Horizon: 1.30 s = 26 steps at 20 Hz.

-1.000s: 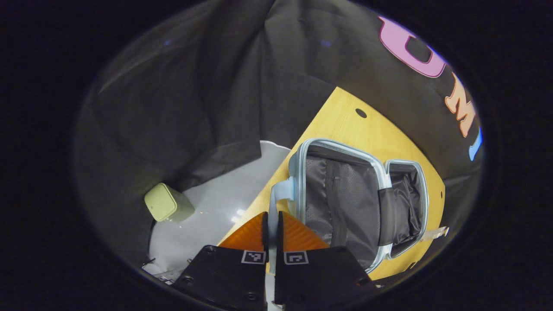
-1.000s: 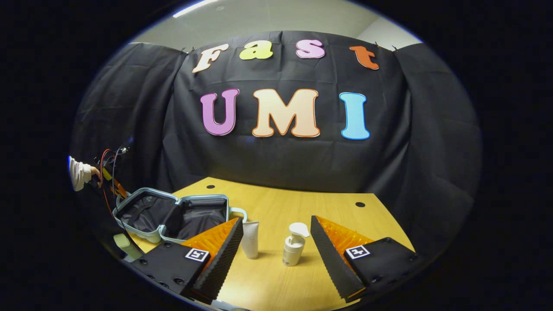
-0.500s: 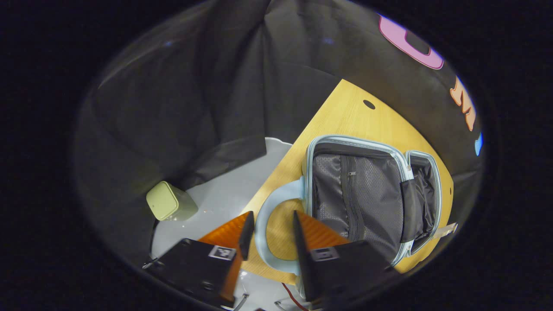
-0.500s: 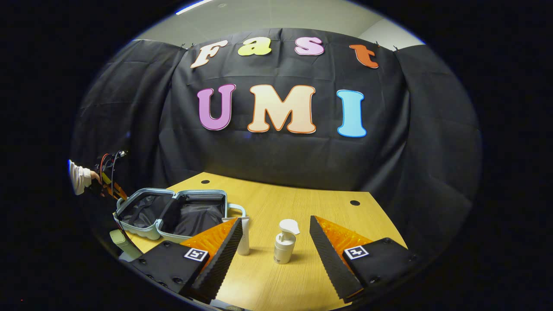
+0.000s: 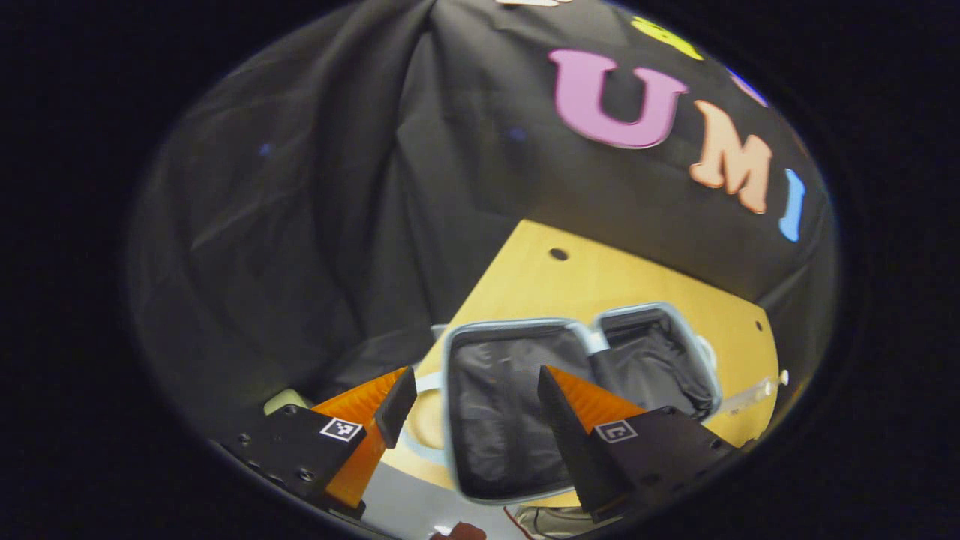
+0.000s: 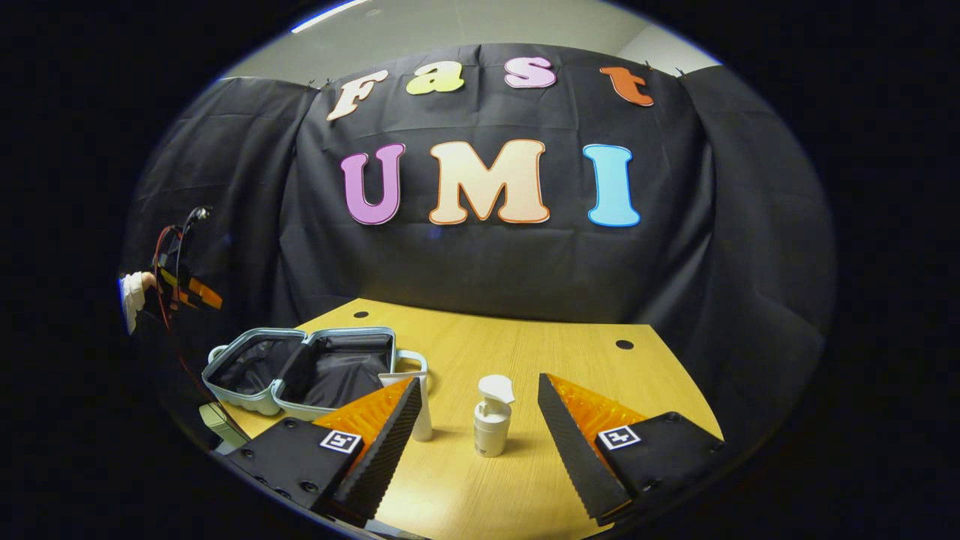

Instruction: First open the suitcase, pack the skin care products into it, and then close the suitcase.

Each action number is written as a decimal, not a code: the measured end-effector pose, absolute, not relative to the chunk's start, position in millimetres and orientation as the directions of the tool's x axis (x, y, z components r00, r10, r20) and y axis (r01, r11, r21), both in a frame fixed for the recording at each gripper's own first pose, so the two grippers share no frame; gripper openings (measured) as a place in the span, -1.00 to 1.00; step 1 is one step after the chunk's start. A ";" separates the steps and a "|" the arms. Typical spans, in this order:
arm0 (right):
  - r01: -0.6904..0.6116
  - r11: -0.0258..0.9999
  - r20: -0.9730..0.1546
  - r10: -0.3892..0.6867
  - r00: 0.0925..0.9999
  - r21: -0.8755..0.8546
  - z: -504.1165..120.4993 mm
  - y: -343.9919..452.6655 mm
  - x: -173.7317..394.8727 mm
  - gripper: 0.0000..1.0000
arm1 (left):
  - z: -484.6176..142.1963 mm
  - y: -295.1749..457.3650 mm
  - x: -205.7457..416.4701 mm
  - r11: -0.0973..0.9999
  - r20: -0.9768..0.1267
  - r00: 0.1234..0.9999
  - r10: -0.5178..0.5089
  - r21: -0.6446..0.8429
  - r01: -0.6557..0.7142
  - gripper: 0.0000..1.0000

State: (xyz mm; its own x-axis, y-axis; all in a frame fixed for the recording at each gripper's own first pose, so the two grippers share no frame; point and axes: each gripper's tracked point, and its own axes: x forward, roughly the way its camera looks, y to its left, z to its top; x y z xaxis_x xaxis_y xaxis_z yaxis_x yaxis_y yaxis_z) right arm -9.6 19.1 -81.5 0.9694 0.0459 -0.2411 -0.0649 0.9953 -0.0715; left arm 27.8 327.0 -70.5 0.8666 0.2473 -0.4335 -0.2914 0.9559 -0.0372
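The light blue suitcase [image 5: 517, 325] lies flat on the wooden table with both dark-lined halves showing. My left gripper [image 5: 472, 386] hangs open above its near half, and the pale blue handle [image 5: 420, 442] rests below the left finger, untouched. In the right gripper view the suitcase [image 6: 255, 400] is at the left. A white pump bottle [image 6: 491, 431] stands upright between the fingers of my open right gripper [image 6: 478, 390], a little beyond them. A white tube [image 6: 424, 420] stands behind the left finger, partly hidden. The left gripper [image 6: 180, 285] and its hand are raised beyond the suitcase.
The wooden table [image 6: 540, 352] has bare room to the right of the bottle and behind it. A pale green bin [image 6: 221, 421] stands on the floor below the table's left edge, also visible as a corner [image 5: 281, 400]. Black cloth walls surround the table.
My left gripper let go of the suitcase handle, opened wide and rose away from it. The right gripper stayed open and shifted only slightly toward the bottle.
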 end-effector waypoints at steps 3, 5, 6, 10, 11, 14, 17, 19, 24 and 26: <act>-0.077 0.995 -0.252 0.059 0.966 -0.060 -90.4 11.8 -5.9 0.96 | -45.8 237.1 33.8 0.986 -0.333 0.933 0.138 -0.041 -0.160 0.92; -0.091 0.994 -0.266 0.073 0.961 -0.056 -100.2 7.6 -1.6 0.96 | -42.0 173.6 35.1 0.997 -0.292 0.956 0.039 -0.058 -0.058 0.92; -0.103 0.993 -0.276 0.083 0.957 -0.057 -107.5 6.4 0.4 0.97 | -42.9 142.0 38.7 0.998 -0.274 0.962 -0.009 -0.059 -0.008 0.92; -0.152 0.985 -0.302 0.122 0.945 -0.078 -127.5 0.8 12.7 0.97 | -58.3 35.0 47.4 0.986 -0.222 0.961 -0.167 -0.060 0.157 0.92; -0.167 0.983 -0.307 0.136 0.942 -0.078 -132.5 0.9 16.7 0.96 | -62.0 10.4 48.2 0.980 -0.207 0.959 -0.196 -0.068 0.186 0.92; -0.213 0.974 -0.318 0.180 0.931 -0.071 -149.0 4.3 28.1 0.97 | -69.1 -48.9 51.5 0.971 -0.158 0.959 -0.236 -0.084 0.225 0.91; -0.244 0.966 -0.339 0.203 0.918 -0.082 -171.9 2.3 38.8 0.97 | -104.1 -87.3 69.0 0.969 -0.152 0.958 -0.243 -0.074 0.234 0.92; -0.253 0.965 -0.348 0.217 0.912 -0.061 -183.3 0.7 44.4 0.96 | -128.6 -98.7 80.7 0.974 -0.159 0.962 -0.223 -0.076 0.213 0.92; -0.270 0.963 -0.352 0.246 0.903 -0.021 -207.8 -2.6 59.5 0.96 | -179.1 -116.2 111.2 0.988 -0.190 0.971 -0.147 -0.064 0.138 0.92; -0.274 0.962 -0.352 0.255 0.900 -0.006 -216.6 -4.7 66.0 0.96 | -193.7 -119.1 120.5 0.991 -0.212 0.969 -0.129 -0.052 0.121 0.92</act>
State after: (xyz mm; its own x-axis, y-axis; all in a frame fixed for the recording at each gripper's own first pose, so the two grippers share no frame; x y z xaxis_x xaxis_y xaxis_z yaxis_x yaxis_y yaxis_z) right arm 66.0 -4.7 -216.6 0.9005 0.2548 -0.3524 -0.2744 0.9616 -0.0058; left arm 120.5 -119.1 -193.7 0.9686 -0.1294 -0.2121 0.1211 0.9913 -0.0517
